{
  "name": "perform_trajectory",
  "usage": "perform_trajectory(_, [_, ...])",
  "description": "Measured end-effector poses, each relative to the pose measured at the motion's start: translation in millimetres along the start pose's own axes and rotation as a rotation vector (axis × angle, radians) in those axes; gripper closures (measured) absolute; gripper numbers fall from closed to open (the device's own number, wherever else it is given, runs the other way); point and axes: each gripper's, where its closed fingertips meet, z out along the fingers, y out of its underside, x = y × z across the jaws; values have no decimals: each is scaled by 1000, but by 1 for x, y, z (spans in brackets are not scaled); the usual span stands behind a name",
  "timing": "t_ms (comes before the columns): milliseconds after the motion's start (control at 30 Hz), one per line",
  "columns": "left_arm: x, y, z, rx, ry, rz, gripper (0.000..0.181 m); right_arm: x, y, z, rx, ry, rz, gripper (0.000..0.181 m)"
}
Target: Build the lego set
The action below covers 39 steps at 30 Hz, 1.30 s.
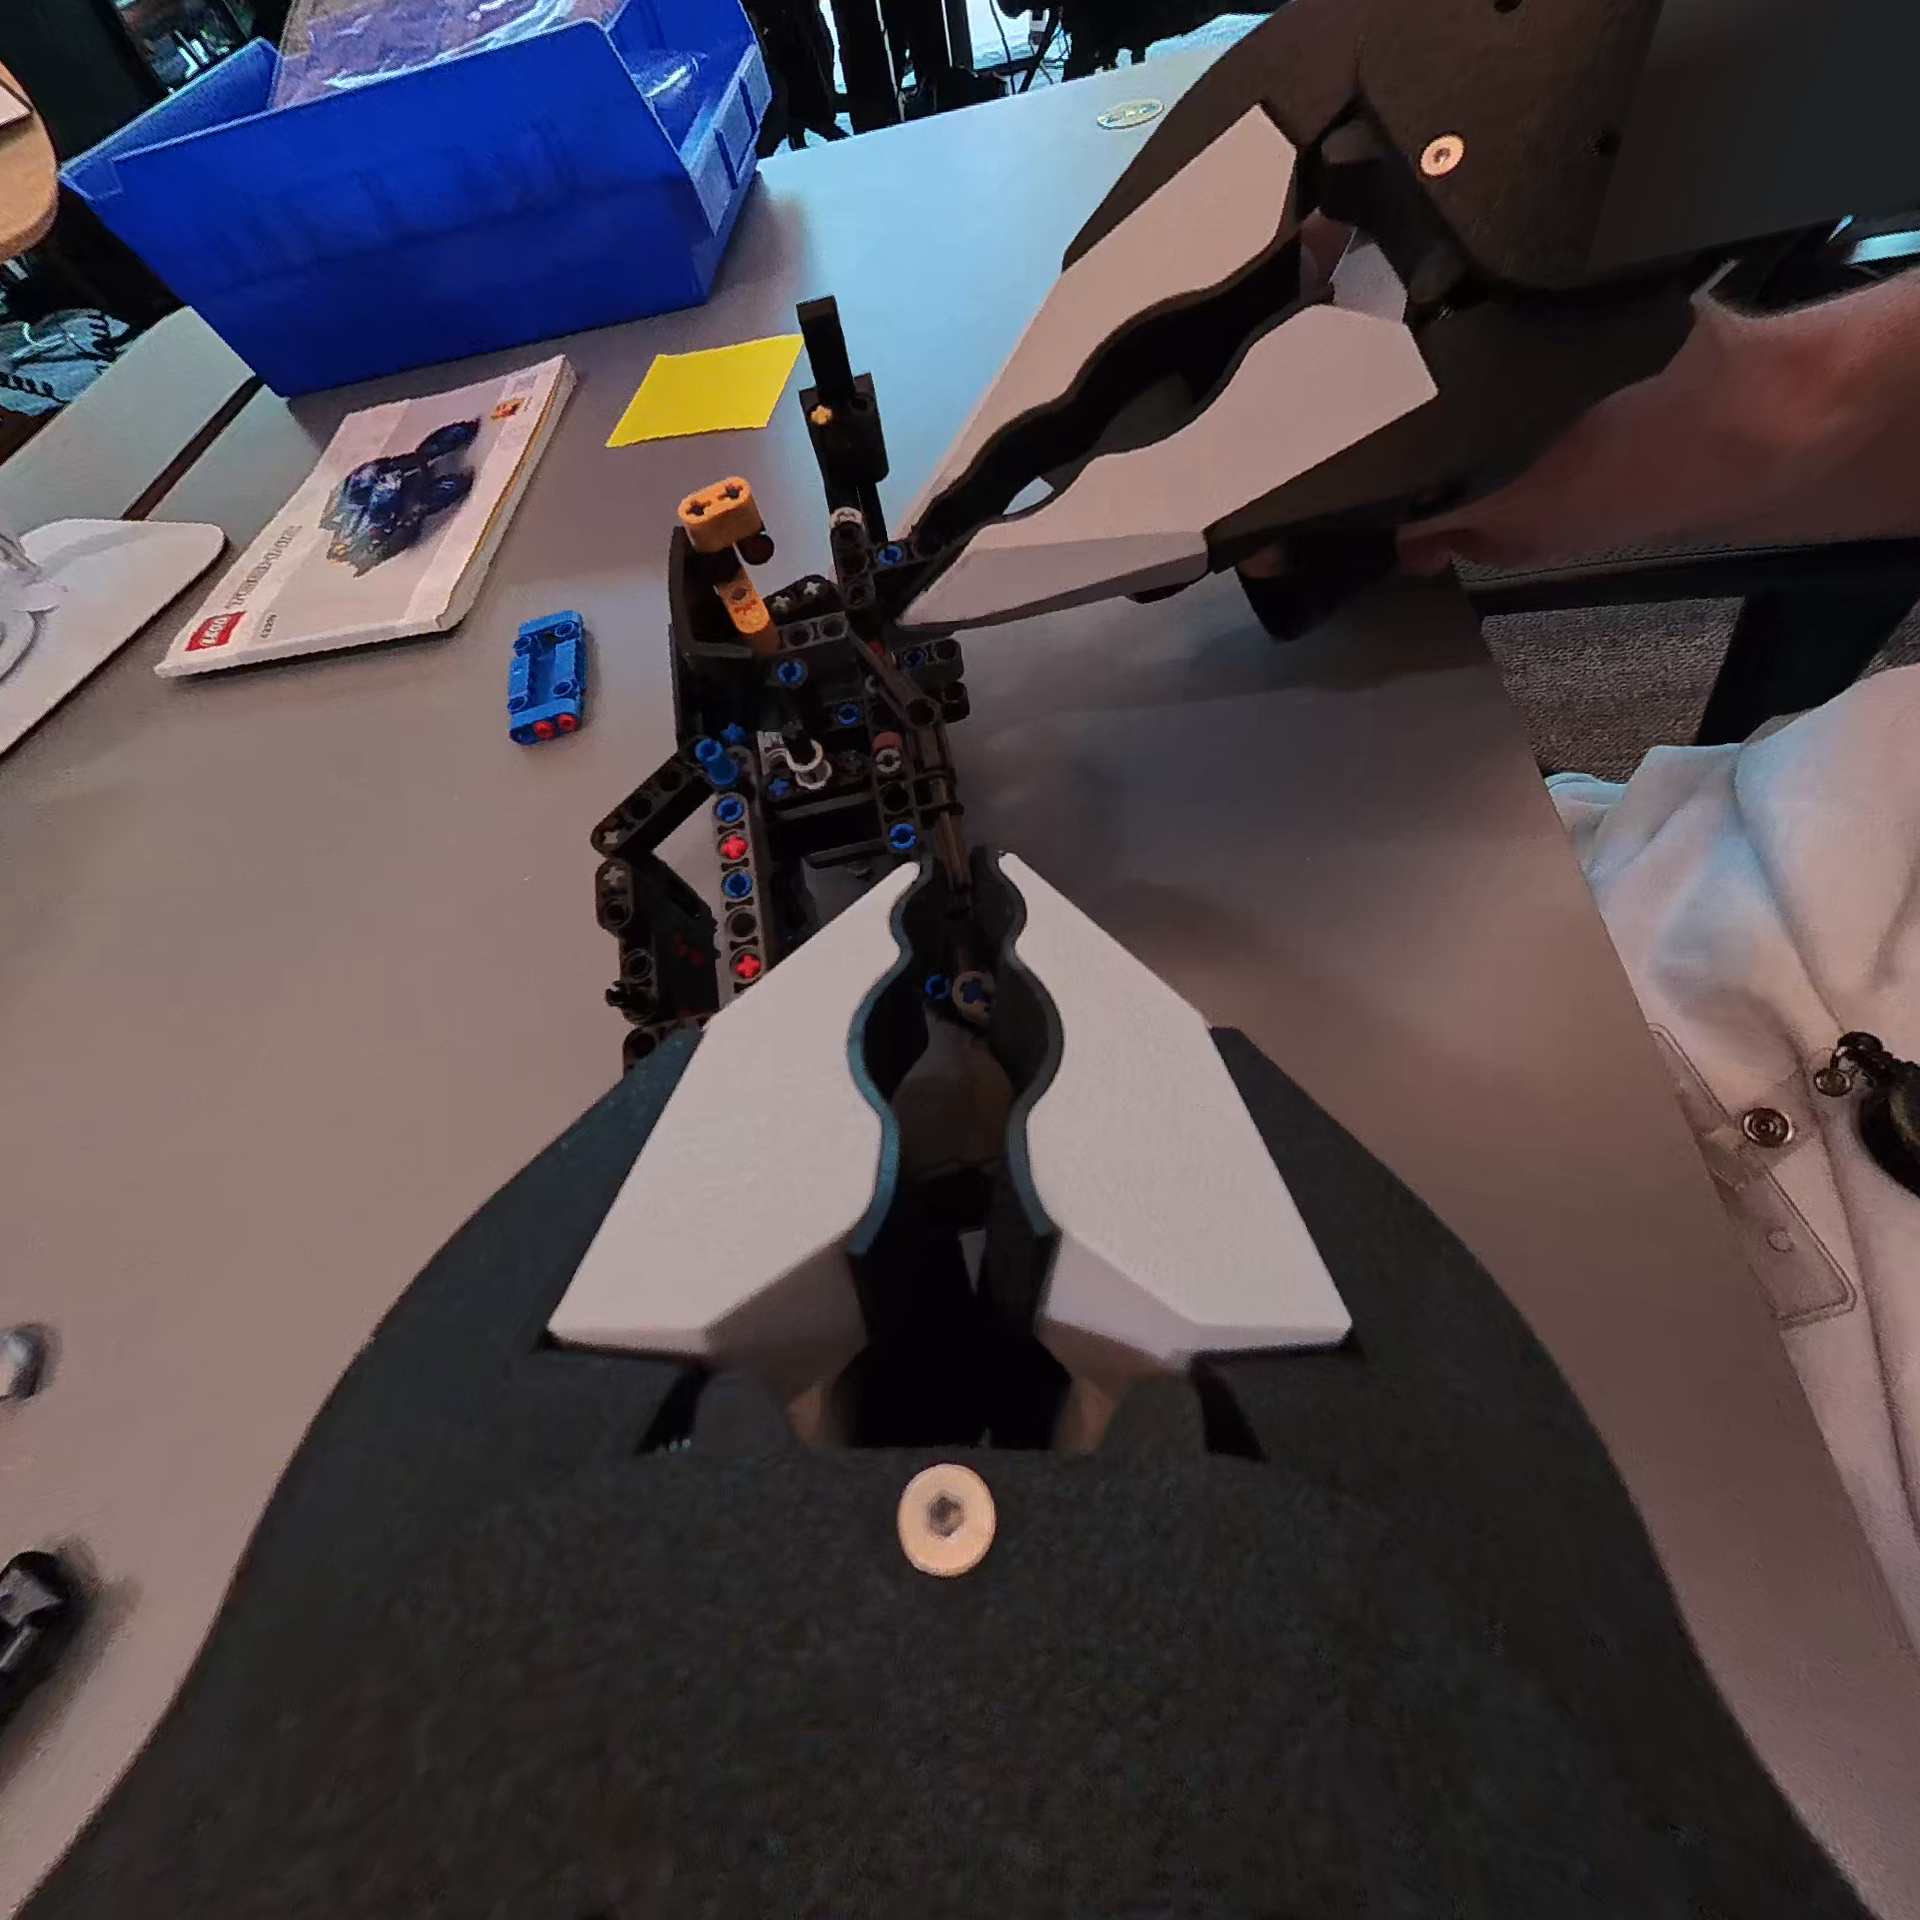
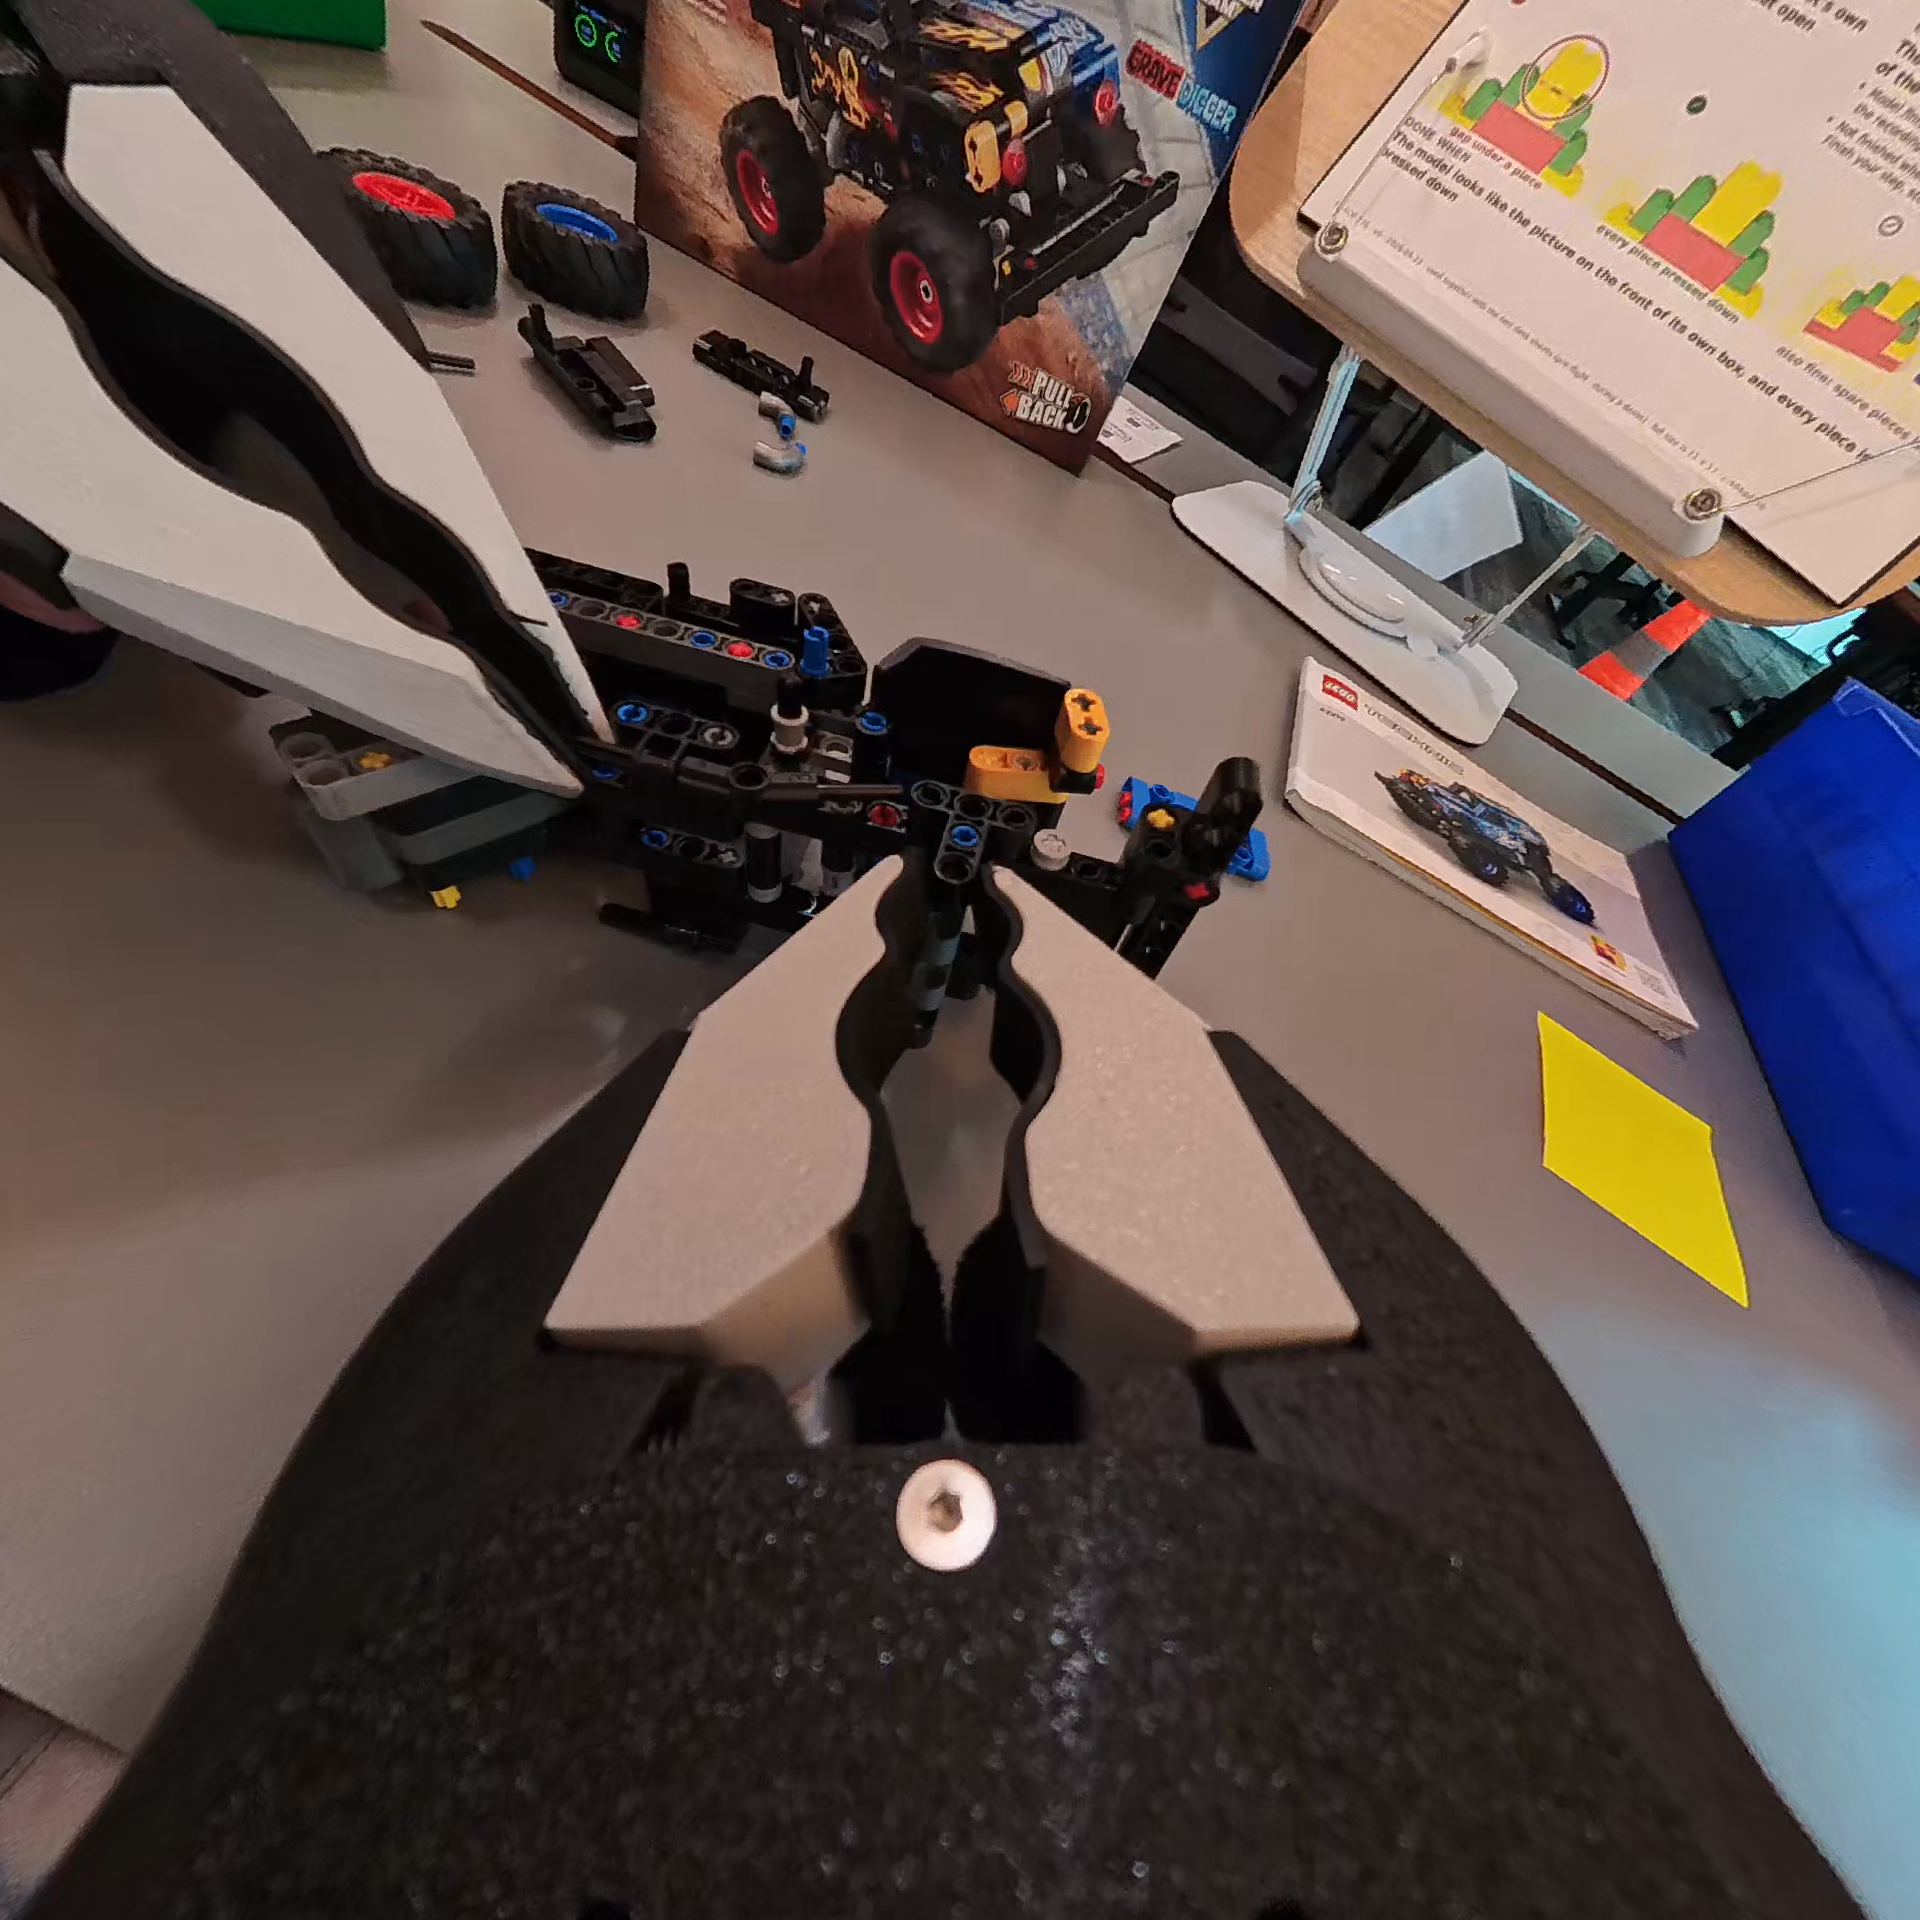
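Black brick chassis lying on grey bench, centre. Left claw pinching its near end, steadying it. Right claw nipping black upright beam. Loose blue part sitting at 9 o'clock, apart.

Soft indoor light, fisheye edges, slight blur

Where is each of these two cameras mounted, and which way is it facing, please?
Left wrist view: rides on the left tool, looking along its fingers over the black brick chassis toward the blue bin; the right tool and a hand show.
Right wrist view: rides on the right tool, looking across the chassis toward the picture box; the left tool shows.
Shared: chassis, booklet, yellow square, bin.
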Motion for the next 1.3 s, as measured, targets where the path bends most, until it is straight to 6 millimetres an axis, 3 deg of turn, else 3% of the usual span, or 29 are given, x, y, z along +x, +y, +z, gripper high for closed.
perform_trajectory(467, [1, -1, 1, -2, 18, 16, 178, 0, 1, 0, -1, 13, -32, 174])
perform_trajectory(767, [1, 3, -6, 12, 75, 37, 178, -1, 1, 1, 9, -69, 28, 173])
perform_trajectory(1300, [0, 2, -3, -22, 43, 40, 178, -3, 1, 0, 6, -11, -59, 174])
